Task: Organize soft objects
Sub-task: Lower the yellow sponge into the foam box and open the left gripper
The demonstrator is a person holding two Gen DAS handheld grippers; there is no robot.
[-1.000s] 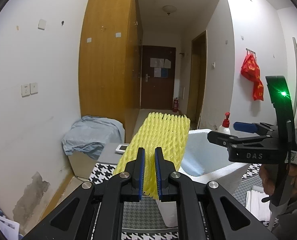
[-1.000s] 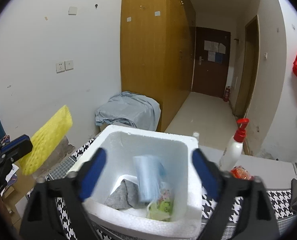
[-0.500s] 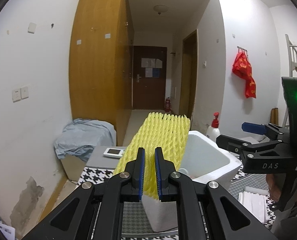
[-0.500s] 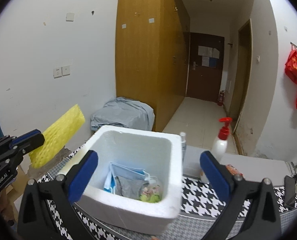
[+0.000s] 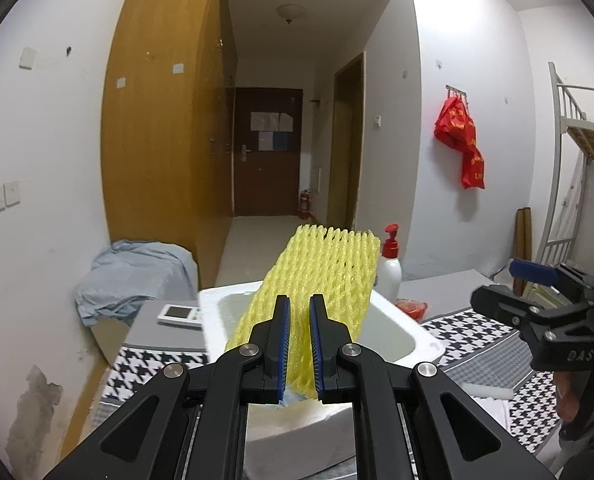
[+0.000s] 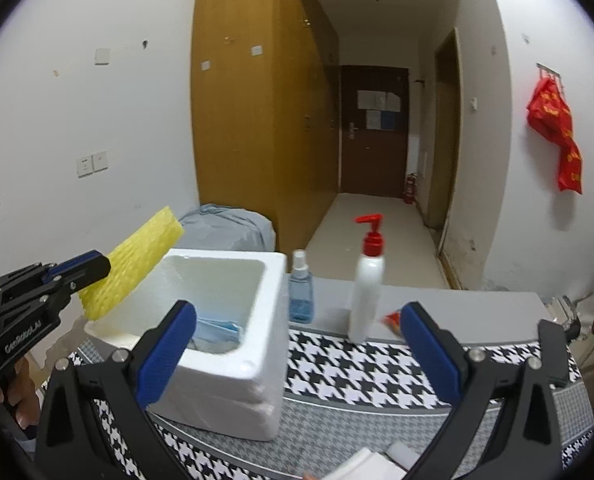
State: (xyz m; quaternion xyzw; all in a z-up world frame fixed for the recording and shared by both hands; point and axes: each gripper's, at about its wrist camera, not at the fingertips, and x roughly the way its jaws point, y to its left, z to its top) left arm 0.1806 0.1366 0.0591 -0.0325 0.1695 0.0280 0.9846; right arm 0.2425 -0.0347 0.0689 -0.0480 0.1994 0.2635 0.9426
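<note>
Left claw [image 5: 300, 344] pinches yellow foam net [image 5: 321, 276].

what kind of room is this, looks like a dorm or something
Probably a dorm room: a metal bunk bed with ladder, tall wooden wardrobe, and a narrow entry hall to a door.
</note>
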